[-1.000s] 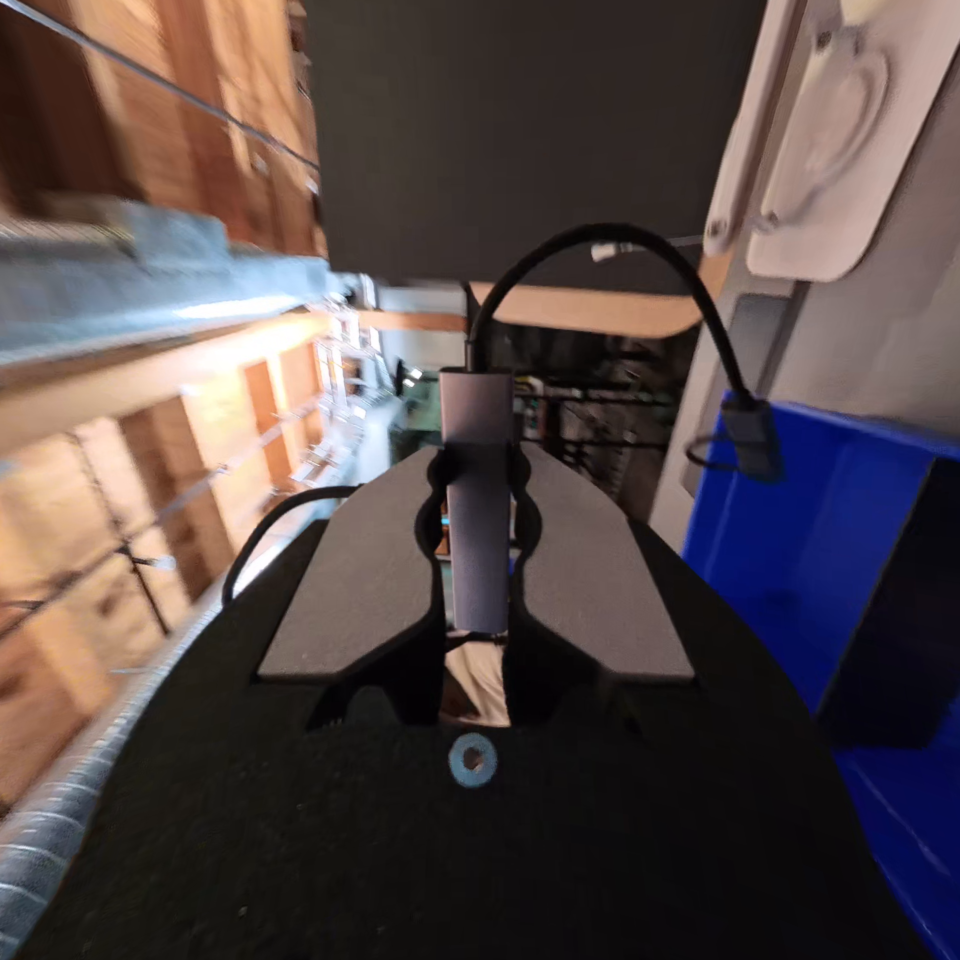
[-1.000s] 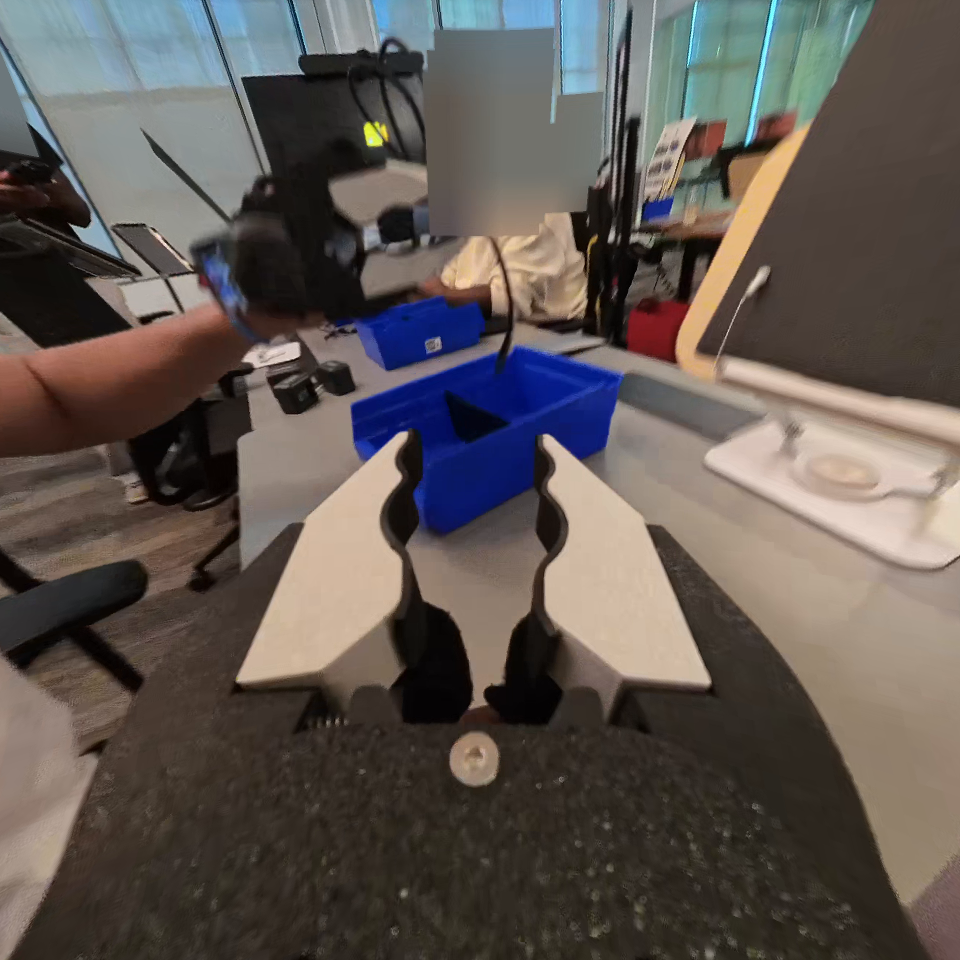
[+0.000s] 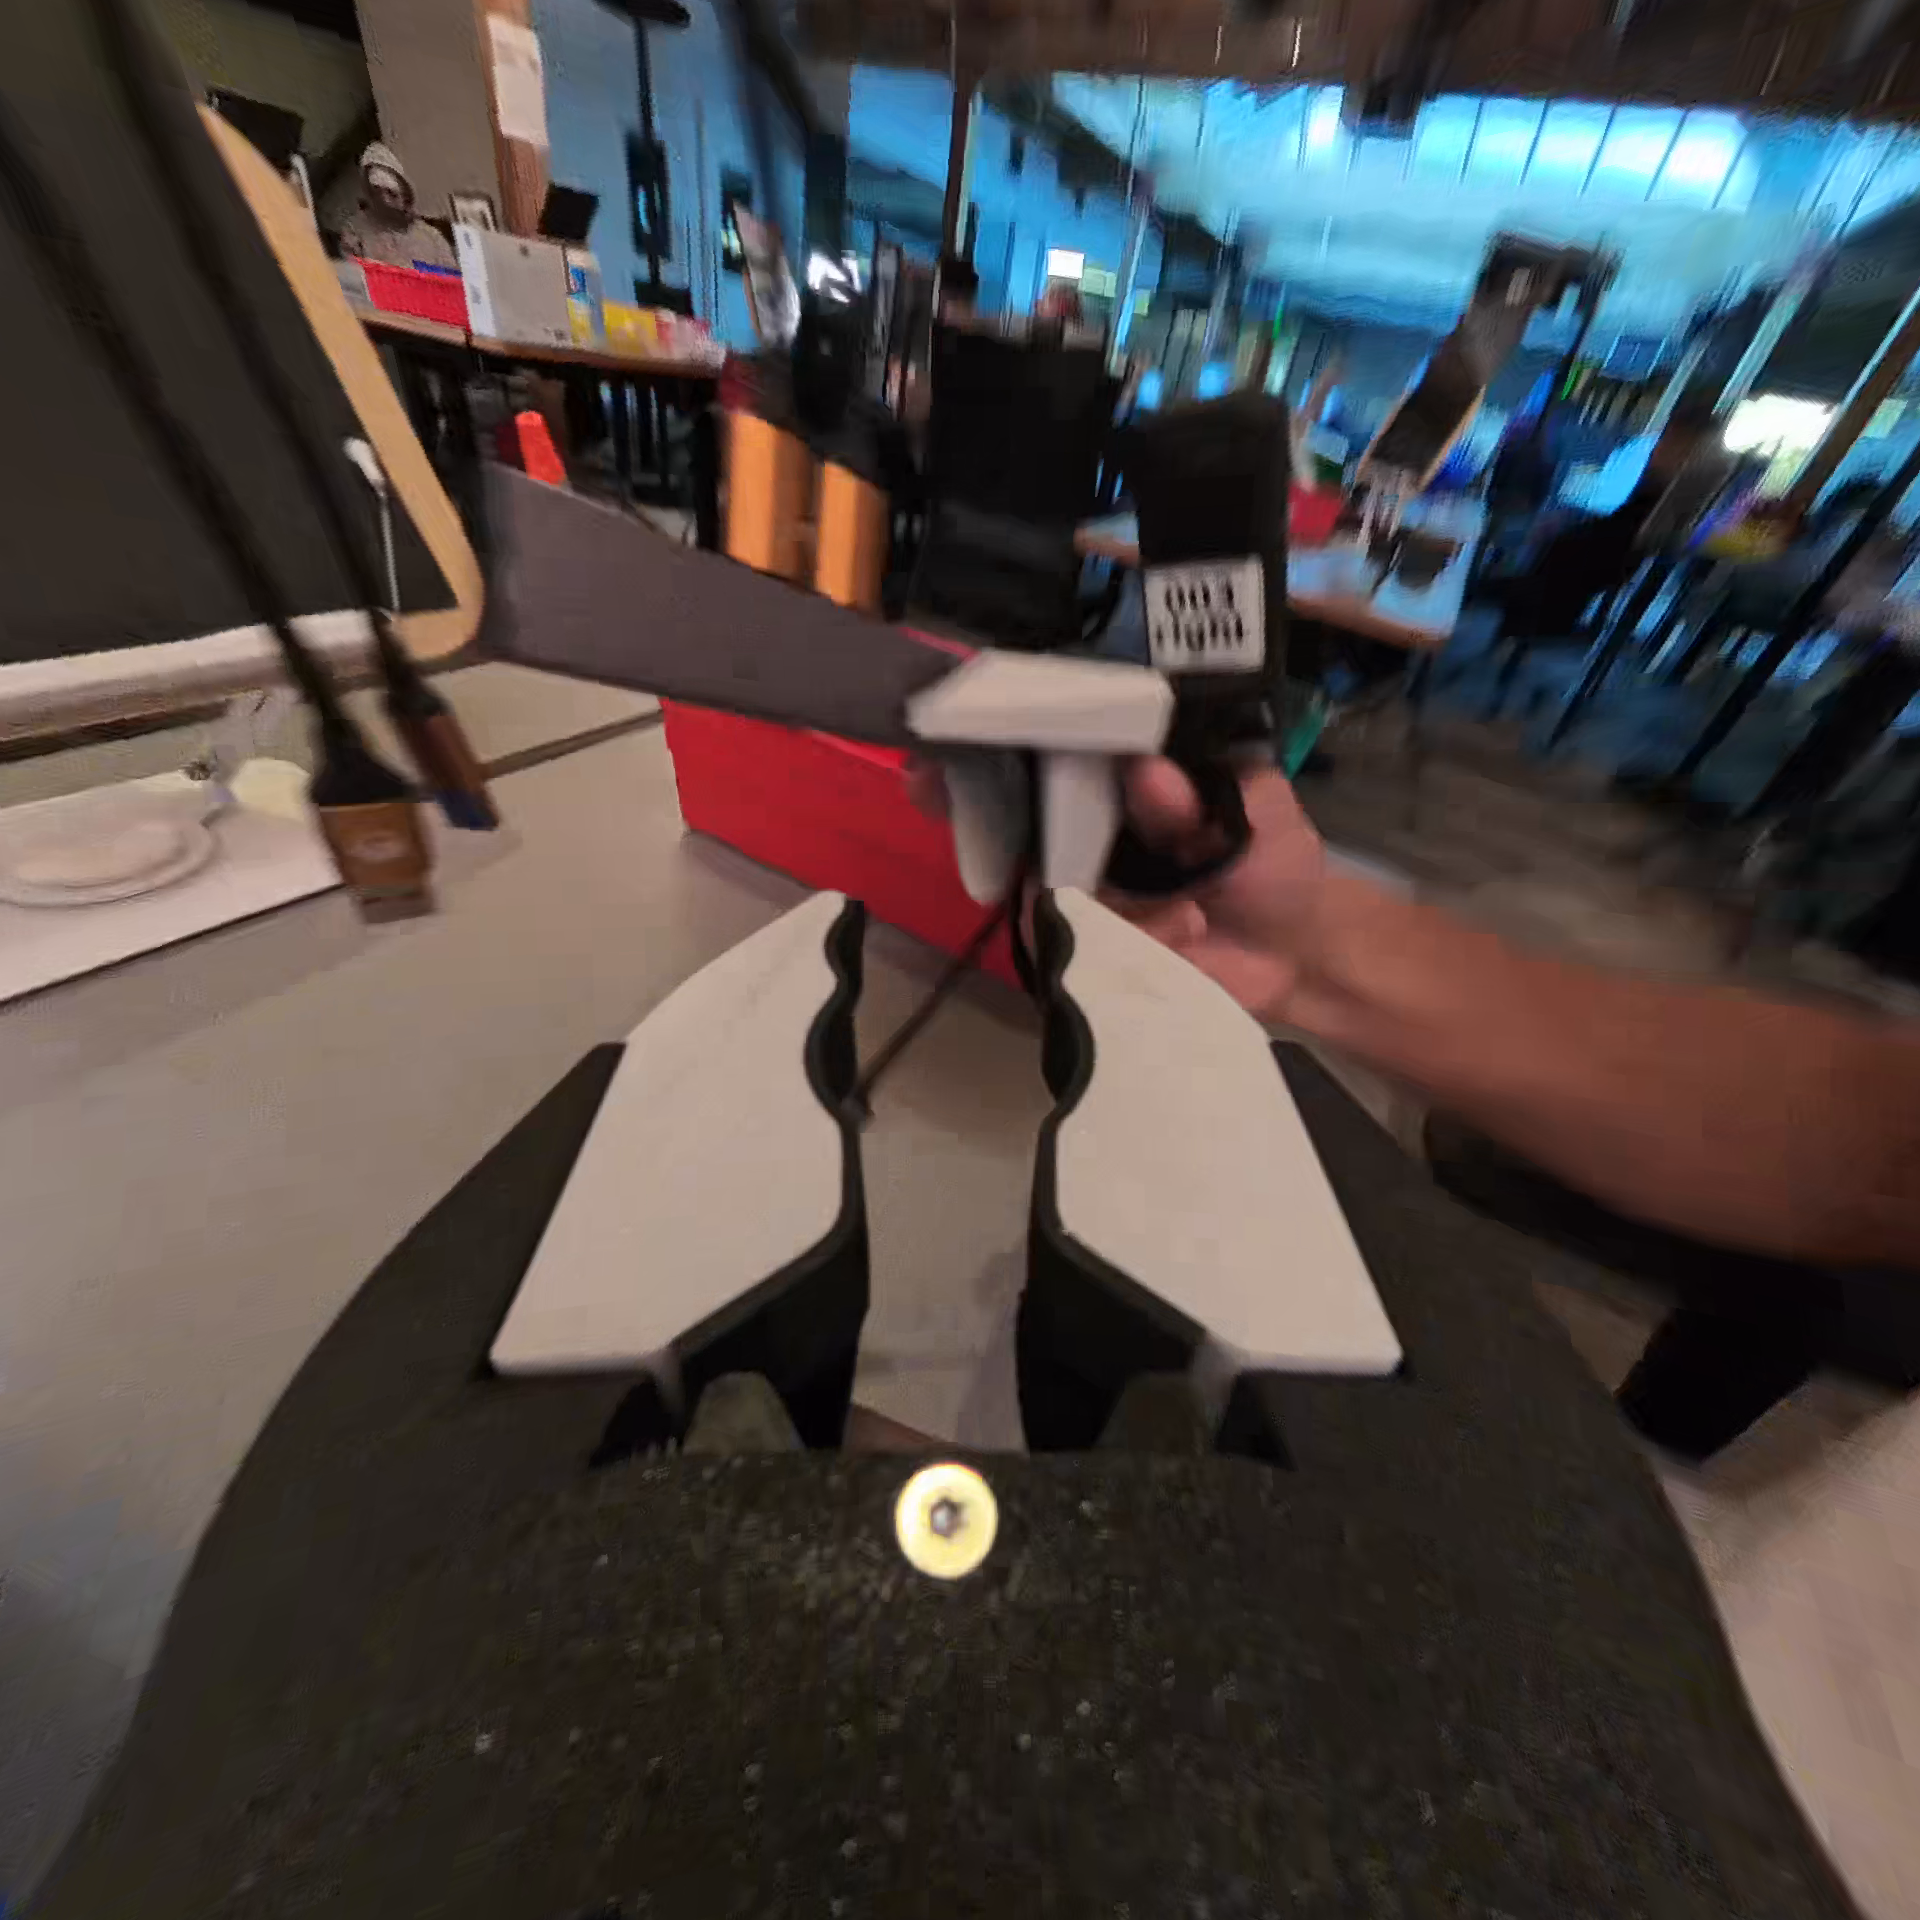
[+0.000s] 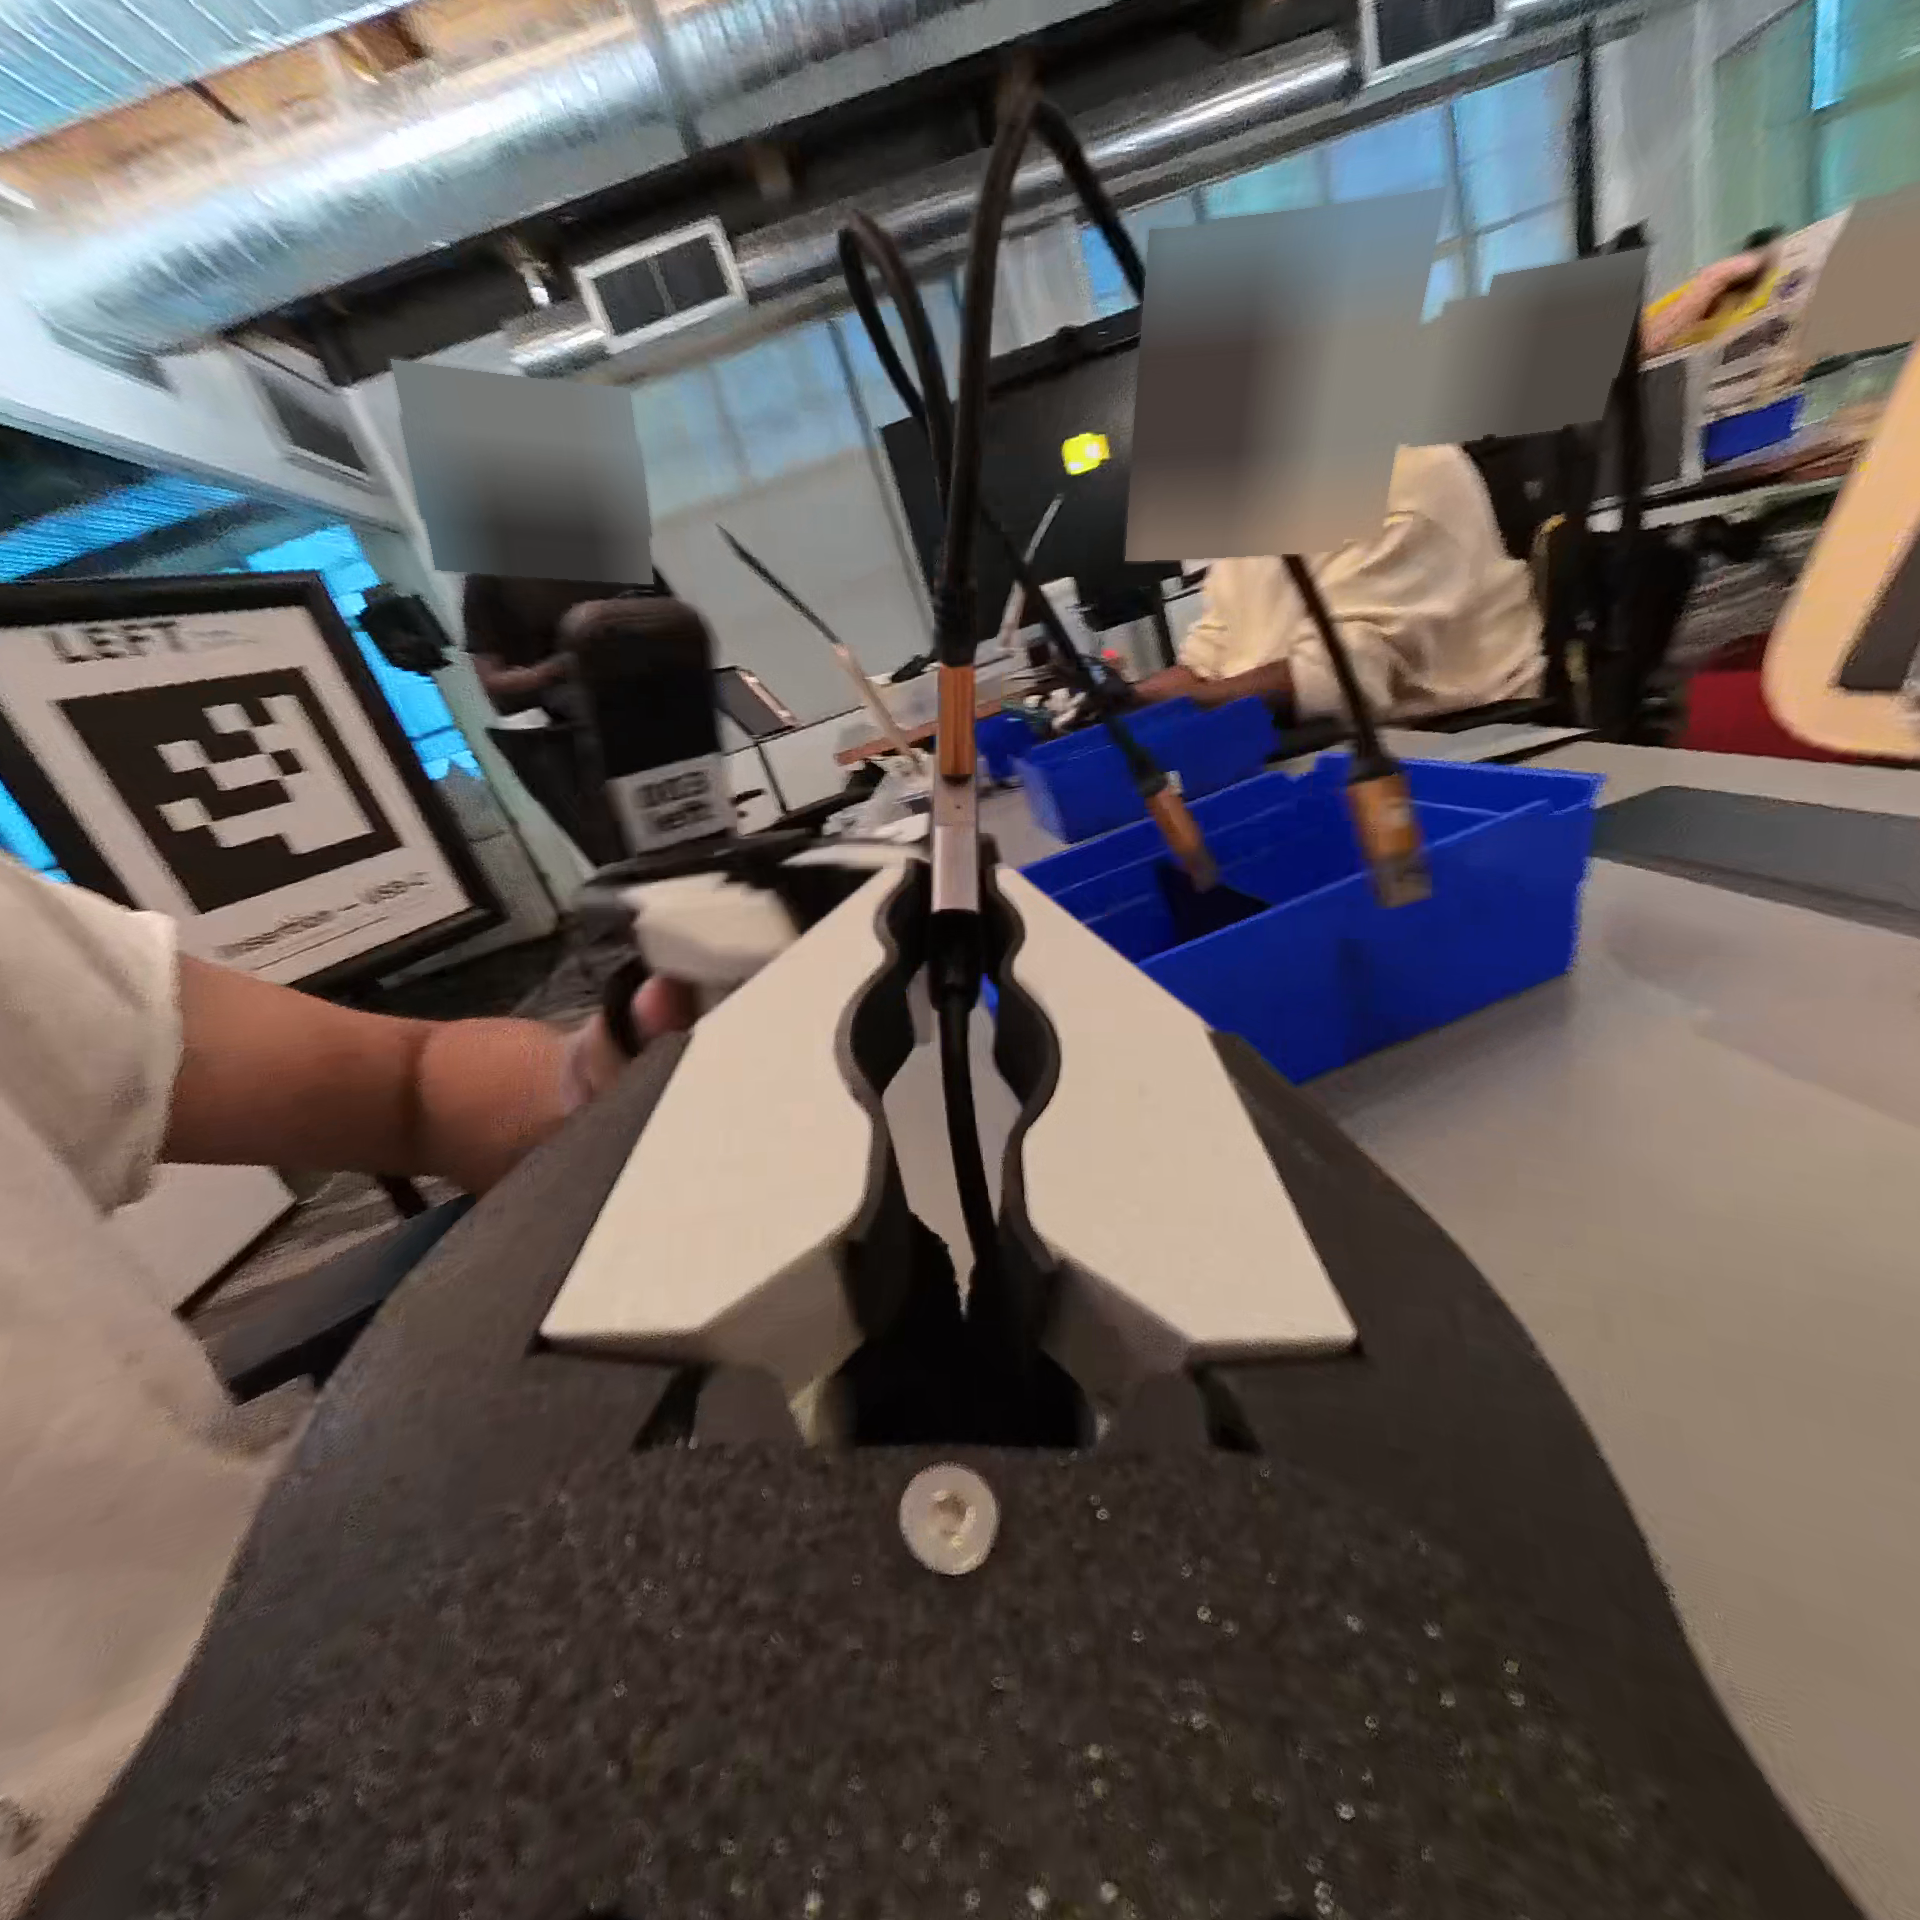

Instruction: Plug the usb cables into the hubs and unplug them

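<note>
My right gripper is shut on a black cable, just below its silver and orange plug, which sticks up past the fingertips. The cable loops overhead. Two more orange plugs hang from it above a blue bin. My left gripper is open and empty, low over the grey table. A thin cable runs between its fingertips. Just ahead of it the right gripper points down in a hand. Two plugs dangle at the left.
A red box stands behind the right gripper. A white base and a dark tilted panel are at the left. A framed marker board stands left of the table. A person in a cream top sits behind the bins. The tips of both grippers are at nearly the same place.
The left gripper held a grey hub by its cable; now it is open and empty. The right gripper was open; now it is shut on the cable. Both views have swung round.
</note>
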